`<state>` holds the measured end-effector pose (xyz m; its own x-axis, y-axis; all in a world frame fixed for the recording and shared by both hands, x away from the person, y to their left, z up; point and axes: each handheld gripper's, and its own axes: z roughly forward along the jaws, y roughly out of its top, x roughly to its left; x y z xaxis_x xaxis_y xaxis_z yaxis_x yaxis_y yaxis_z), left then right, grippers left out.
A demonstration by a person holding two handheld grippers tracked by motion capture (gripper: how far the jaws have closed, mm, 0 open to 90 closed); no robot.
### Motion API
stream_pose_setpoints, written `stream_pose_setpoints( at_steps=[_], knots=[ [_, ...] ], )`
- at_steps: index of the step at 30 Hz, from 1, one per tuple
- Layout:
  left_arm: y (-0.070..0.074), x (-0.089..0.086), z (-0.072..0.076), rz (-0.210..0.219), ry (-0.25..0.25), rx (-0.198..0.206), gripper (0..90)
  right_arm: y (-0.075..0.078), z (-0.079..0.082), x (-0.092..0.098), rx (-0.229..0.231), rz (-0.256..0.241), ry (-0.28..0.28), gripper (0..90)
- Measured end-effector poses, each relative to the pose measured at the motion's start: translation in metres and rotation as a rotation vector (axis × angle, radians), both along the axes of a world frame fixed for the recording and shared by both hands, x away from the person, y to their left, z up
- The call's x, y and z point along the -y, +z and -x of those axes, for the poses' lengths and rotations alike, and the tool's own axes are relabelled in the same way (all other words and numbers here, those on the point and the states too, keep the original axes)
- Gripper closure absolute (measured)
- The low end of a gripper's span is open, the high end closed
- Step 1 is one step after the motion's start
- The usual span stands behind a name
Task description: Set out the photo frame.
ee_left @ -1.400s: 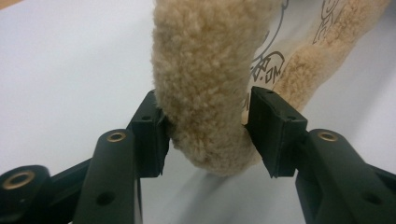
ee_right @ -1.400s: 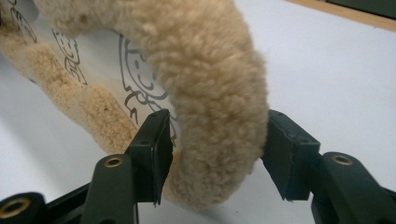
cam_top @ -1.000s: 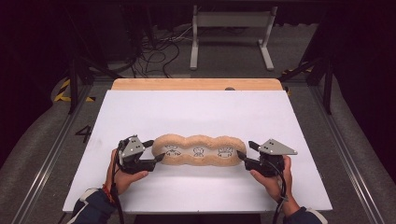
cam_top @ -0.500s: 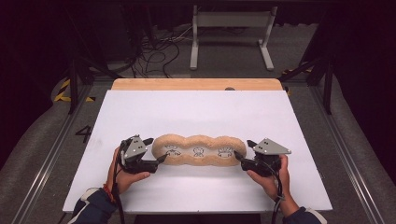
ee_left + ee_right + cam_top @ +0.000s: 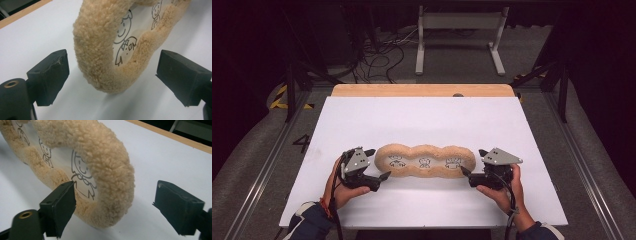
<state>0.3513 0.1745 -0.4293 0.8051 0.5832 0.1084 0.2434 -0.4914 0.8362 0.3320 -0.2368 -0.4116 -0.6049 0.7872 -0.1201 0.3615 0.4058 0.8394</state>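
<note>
long tan fleecy three-lobed cushion with cartoon line drawings (image 5: pixel 425 161) lies flat on white table sheet (image 5: pixel 422 120), near its front edge. left gripper (image 5: pixel 379 164) at cushion's left end, jaws spread wide, end lobe between them, untouched. right gripper (image 5: pixel 468 163) at right end, jaws likewise spread around the lobe.

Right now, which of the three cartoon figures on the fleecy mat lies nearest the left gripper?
The leftmost figure on the mat, beside the left gripper; the middle and right ones lie farther along.

A lab: white table (image 5: pixel 422 120), floor cables (image 5: pixel 377 55), metal rails (image 5: pixel 262 175).
</note>
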Motion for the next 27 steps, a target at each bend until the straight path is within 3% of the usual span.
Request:
stream_pose_setpoints(
  at_steps=[13, 27],
  knots=[
    [-0.002, -0.016, 0.011, -0.020, 0.008, -0.007, 10.8, 0.000, 0.013, 0.012, 0.018, 0.081, 0.011, 16.0],
    [-0.014, -0.040, 0.019, -0.038, 0.036, -0.018, 10.6, -0.008, 0.025, 0.039, 0.020, 0.086, -0.010, 17.1]
  ],
)
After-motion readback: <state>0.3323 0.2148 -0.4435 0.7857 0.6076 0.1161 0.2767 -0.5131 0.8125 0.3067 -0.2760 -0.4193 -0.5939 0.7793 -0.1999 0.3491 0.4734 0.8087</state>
